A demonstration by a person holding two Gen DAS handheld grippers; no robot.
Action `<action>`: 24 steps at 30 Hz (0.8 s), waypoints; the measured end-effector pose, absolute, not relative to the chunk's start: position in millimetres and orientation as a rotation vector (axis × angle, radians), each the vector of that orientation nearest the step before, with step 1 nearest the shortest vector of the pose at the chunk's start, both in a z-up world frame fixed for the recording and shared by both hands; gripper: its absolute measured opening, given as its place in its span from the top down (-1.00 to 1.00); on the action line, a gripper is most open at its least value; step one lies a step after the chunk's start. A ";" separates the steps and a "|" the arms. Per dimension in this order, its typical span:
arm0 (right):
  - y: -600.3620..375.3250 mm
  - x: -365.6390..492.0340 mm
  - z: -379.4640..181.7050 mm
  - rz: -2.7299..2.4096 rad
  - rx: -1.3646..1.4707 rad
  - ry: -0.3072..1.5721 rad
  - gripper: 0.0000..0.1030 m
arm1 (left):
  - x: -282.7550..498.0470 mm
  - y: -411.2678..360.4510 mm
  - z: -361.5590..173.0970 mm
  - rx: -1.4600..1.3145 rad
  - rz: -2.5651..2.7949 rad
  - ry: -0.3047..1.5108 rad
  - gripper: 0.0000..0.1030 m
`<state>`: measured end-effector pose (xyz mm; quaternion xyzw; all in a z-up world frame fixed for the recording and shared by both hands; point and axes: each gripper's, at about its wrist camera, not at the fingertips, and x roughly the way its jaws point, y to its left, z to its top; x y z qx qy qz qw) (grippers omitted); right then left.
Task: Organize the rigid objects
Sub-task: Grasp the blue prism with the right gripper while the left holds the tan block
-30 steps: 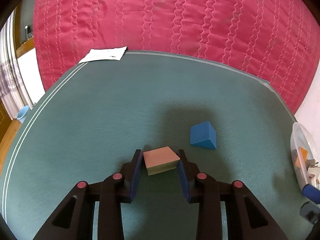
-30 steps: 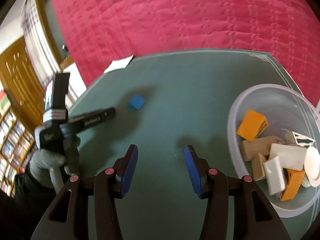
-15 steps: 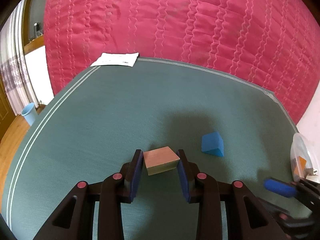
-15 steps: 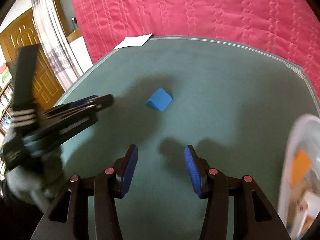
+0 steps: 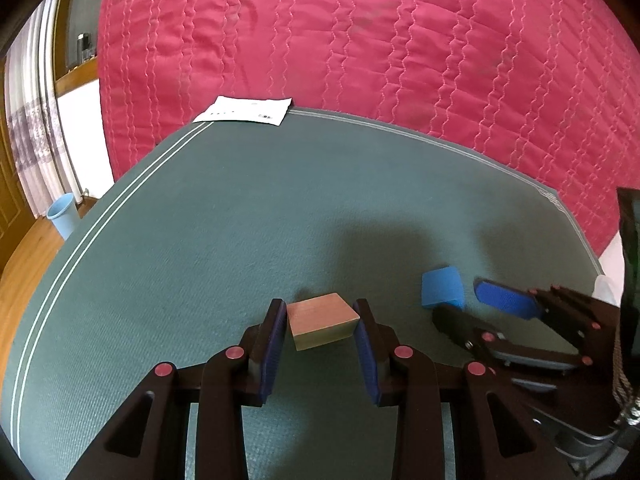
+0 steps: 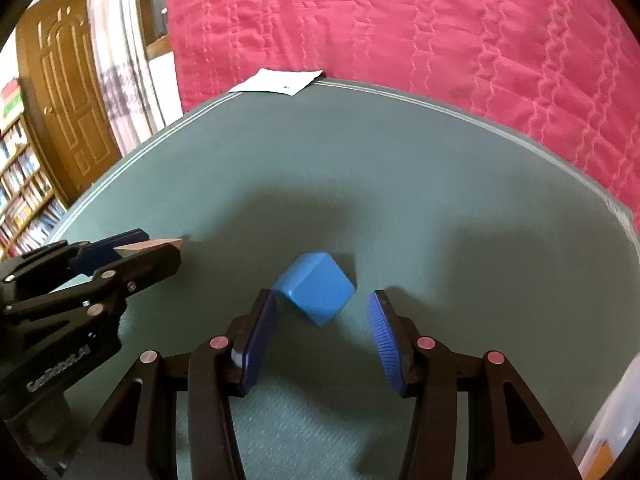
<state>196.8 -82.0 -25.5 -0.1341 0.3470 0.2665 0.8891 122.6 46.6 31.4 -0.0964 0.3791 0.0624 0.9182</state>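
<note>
The left gripper [image 5: 320,320] is clamped on a wooden block [image 5: 321,320], its pads touching both side faces, just above the green table mat [image 5: 240,220]. The right gripper [image 6: 322,312] is spread wide around a blue block [image 6: 316,286] lying on the mat; only the left pad seems to touch it. Both blocks look yet to be put away, so I judge sorting unfinished. A paper sheet [image 5: 244,110] lies at the far edge.

Green felt-covered table [image 5: 224,216]: bears blue wedge-shaped block [image 6: 316,286], white printed paper sheet [image 5: 244,110] at far edge.
</note>
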 end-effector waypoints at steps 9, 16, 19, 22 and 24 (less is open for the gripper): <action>-69.3 197.9 -26.2 0.576 -0.340 0.694 0.11 | 123.9 49.1 30.3 -0.209 0.129 0.785 0.30; -78.1 192.1 -27.4 0.568 -0.305 0.703 0.15 | 123.4 48.9 30.4 -0.209 0.129 0.784 0.30; -87.8 185.7 -28.1 0.530 -0.278 0.722 0.15 | 123.0 47.8 30.3 -0.207 0.124 0.782 0.30; -98.8 178.7 -27.0 0.478 -0.227 0.756 0.15 | 122.5 45.9 30.5 -0.201 0.116 0.783 0.30; -104.2 170.4 -27.7 0.429 -0.212 0.763 0.15 | 122.3 44.2 30.4 -0.198 0.110 0.785 0.30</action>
